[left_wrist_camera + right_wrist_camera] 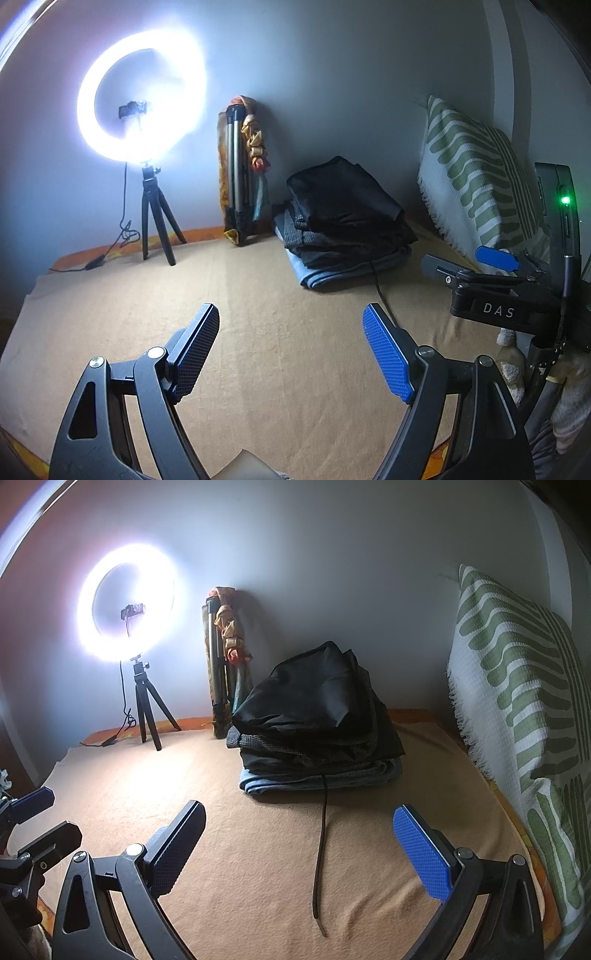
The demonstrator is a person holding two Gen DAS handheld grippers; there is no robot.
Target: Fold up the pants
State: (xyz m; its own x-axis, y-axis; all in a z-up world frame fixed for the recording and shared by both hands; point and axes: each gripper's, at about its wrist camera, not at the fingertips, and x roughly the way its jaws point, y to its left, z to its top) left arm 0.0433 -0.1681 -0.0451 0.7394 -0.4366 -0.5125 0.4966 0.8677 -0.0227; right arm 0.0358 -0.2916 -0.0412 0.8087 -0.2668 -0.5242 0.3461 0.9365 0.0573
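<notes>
Here we hold both grippers above a tan blanket [280, 369] spread over the bed. Our left gripper [291, 332] has its two pads spread wide apart, with nothing between them; one pad is dark, the other bright blue. Our right gripper [299, 834] is likewise spread, its fingers empty, and a thin dark drawstring [320, 849] trails across the blanket between them. This drawstring runs up to a stack of folded pants [317, 716], which rests on the blanket near the wall, well apart from both grippers. The stack shows a black garment on top, grey checked pieces beneath, and a light blue piece at the bottom. In the left wrist view the same stack [347, 225] lies ahead and to the right. A lit ring light [142, 96] stands on a small tripod at the far left. A folded tripod [236, 173] leans against the wall beside the stack. A green-and-white patterned pillow [524, 701] stands at the right.
</notes>
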